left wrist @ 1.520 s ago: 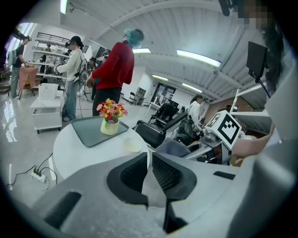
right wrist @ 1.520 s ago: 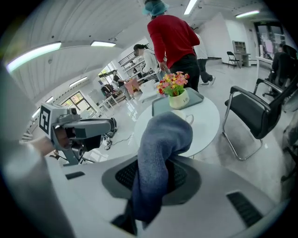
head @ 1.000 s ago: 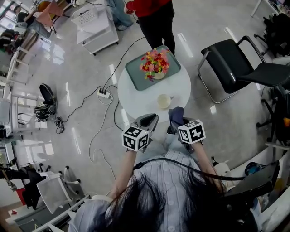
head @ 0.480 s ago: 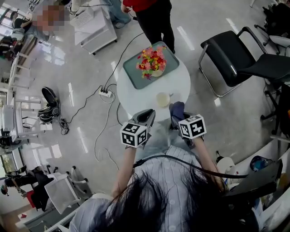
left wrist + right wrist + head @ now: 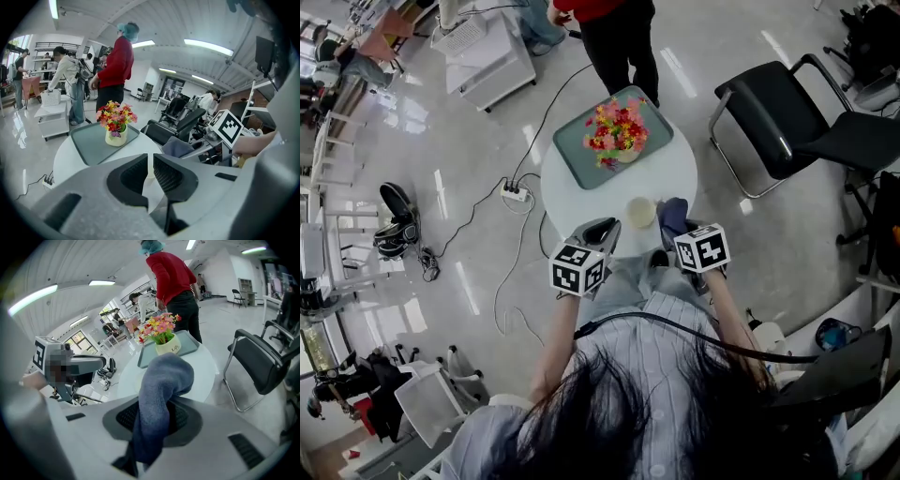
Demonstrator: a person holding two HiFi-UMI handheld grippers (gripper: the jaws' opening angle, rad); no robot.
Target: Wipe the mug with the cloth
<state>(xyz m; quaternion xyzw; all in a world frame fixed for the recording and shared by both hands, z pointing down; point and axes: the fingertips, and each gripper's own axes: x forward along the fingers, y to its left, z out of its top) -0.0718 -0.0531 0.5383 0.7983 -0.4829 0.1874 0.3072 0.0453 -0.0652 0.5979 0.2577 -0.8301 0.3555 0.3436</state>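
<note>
The wipe has not begun; this looks like the approach. The right gripper is clamped on the cloth, which bulges out past its jaws. The mug stands on the white table, with the cloth at its 3 o'clock (just beside it, contact unclear). The left gripper holds nothing, its jaws only a slit apart, with the mug at its 1 o'clock. Next, the left gripper likely needs to steady the mug. Both gripper views largely hide the mug behind jaws and cloth.
</note>
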